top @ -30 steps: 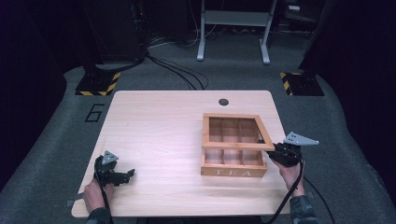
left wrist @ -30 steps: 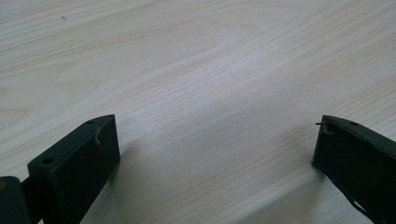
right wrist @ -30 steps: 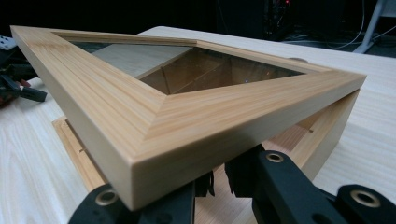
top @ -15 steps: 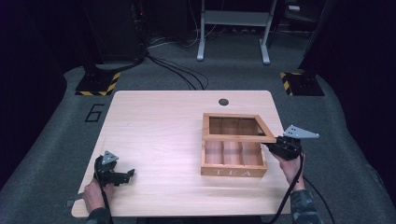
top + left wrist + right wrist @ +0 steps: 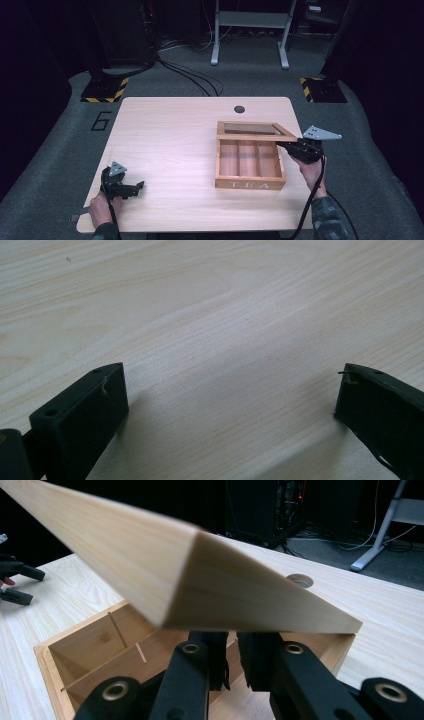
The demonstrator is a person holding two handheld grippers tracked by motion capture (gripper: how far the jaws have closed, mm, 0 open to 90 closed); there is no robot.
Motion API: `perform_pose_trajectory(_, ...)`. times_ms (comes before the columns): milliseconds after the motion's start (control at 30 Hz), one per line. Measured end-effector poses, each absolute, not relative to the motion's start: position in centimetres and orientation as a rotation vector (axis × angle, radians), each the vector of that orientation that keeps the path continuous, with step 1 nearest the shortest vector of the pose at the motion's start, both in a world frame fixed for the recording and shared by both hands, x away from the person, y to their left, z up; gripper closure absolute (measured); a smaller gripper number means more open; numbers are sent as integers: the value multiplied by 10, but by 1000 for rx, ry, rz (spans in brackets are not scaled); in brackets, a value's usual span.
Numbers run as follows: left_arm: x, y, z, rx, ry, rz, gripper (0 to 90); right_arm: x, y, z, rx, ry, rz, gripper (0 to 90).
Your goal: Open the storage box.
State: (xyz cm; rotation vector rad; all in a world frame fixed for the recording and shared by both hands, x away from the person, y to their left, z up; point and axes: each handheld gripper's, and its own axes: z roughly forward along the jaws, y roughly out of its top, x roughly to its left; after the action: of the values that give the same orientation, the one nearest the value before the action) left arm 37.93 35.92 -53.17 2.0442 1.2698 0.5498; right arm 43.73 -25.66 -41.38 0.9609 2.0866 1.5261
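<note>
A wooden tea box (image 5: 250,184) marked TEA stands right of the table's middle, its three compartments empty. Its glass-paned lid (image 5: 252,136) is hinged at the back and tilted up, partly open. My right gripper (image 5: 286,146) is at the lid's front right corner. In the right gripper view its jaws (image 5: 236,652) stand almost together under that lid corner (image 5: 150,565), their tips hidden by it, above the box (image 5: 90,645). My left gripper (image 5: 137,187) rests low over the table's front left, open with nothing between its fingers (image 5: 80,405).
A round cable hole (image 5: 239,108) sits near the table's far edge. On the floor beyond are black cables, yellow-and-black striped bases (image 5: 105,90) and a metal stand (image 5: 250,30). The left gripper (image 5: 27,585) lies far off across bare wood.
The right gripper has risen and moved back, and the lid's front edge has swung up with it, opening the box further. The left gripper has stayed in place.
</note>
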Motion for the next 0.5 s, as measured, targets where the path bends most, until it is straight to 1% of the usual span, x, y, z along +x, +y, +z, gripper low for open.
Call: perform_pose_trajectory(500, 379, 359, -532, 2044, 1270, 548, 3, 447, -249, -392, 935, 2050, 1537, 823)
